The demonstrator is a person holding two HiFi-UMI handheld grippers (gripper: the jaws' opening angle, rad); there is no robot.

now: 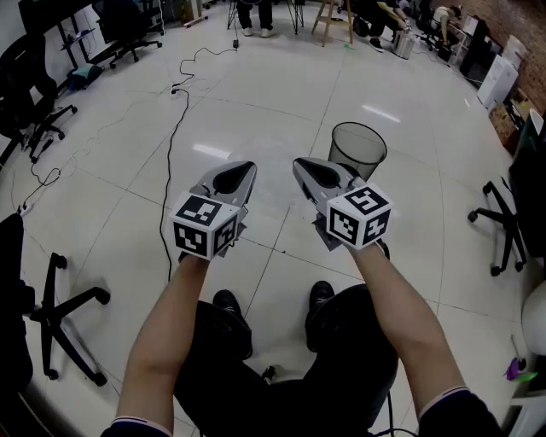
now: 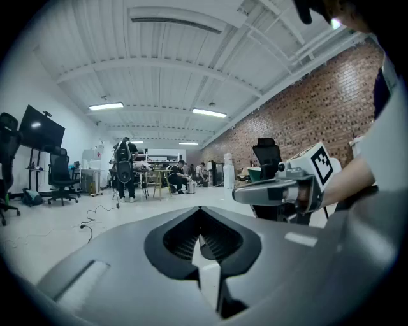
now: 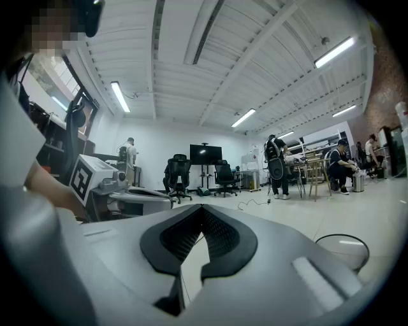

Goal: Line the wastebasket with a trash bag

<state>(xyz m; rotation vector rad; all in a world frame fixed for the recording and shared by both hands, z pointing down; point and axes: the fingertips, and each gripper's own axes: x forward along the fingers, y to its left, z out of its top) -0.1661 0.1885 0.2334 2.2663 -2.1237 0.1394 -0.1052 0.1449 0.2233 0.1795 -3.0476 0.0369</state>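
A black mesh wastebasket stands empty on the white tiled floor, just beyond and to the right of my right gripper; its rim shows low at the right of the right gripper view. My left gripper is held level beside the right one, both in front of the person's knees. Each is shut with nothing between its jaws. The left gripper view shows its closed jaws and the right gripper alongside. The right gripper's closed jaws fill its own view, with the left gripper at the left. No trash bag is in view.
A black cable runs across the floor on the left. Office chairs stand at the left, far left and right. People and stools are at the far end of the room.
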